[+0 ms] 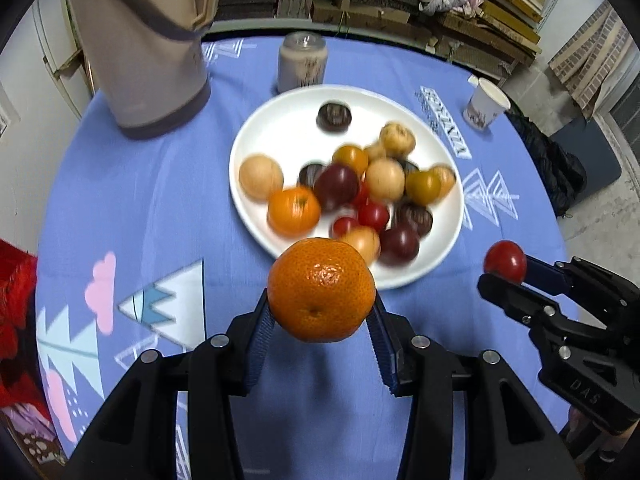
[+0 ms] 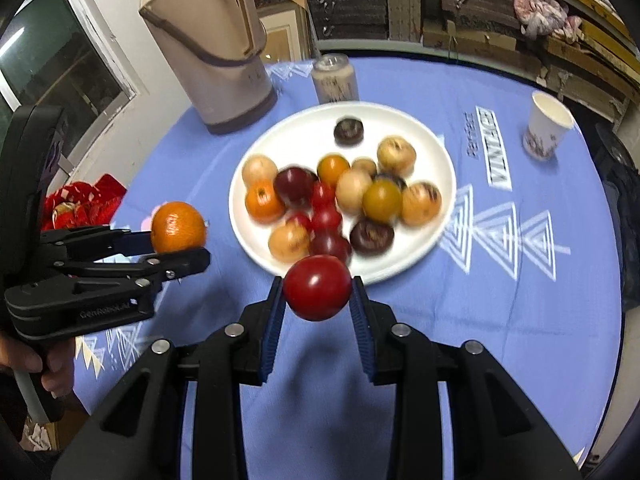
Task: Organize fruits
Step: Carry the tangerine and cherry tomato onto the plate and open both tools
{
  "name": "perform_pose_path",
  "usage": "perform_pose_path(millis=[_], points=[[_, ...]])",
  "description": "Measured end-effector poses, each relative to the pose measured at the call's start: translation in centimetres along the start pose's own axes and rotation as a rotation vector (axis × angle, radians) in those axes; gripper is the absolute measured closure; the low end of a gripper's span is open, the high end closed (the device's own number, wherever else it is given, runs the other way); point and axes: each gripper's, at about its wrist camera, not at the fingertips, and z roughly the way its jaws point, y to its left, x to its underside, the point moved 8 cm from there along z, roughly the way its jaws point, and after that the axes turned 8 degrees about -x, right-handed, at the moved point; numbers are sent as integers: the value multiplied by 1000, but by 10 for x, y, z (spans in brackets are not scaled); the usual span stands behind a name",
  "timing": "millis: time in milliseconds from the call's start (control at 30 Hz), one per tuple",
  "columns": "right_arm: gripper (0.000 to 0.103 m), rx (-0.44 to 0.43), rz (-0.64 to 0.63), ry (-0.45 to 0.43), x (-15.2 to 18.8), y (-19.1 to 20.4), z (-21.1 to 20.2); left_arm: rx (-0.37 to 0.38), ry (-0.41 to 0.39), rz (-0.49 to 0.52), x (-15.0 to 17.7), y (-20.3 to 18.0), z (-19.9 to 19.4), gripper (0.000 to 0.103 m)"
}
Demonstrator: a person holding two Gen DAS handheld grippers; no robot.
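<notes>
Nearest the left wrist camera, a mandarin is clamped between the blue pads of the left claw, held clear of the bench just in front of the white plate. Nearest the right wrist camera, a red tomato is gripped by the right claw, likewise raised off the blue cloth at the plate's near rim. Seen from the left camera, the right claw is found to the right of the plate; from the right camera, the left claw is found to the plate's left, and part of a hand is seen on its handle.

On the plate a mixed heap of fruit is piled: a second mandarin, small red tomatoes, dark plums, pale brownish fruits and dark chestnut-like pieces; motion blur softens them. Behind the plate a glass jar is placed, a beige thermos jug stands behind and to its left, and a paper cup is set well to its right.
</notes>
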Motion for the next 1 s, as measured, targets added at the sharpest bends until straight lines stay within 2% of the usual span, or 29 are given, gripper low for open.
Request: perform_pose_path(millis=[167,433,700,1000], points=[[71,-10,2,-26,-27,-3,6,5,-24,18,-24,-4,0,57],[71,-12,13,-30,-64,-19,39,1,-23,0,-63,-3,27,57],[70,-7,27,8,-71,-32,75,-12,5,-28,-84,5,59,57],[70,11,27,31,-71,-38,91,-8,6,-46,-89,11,70,57]])
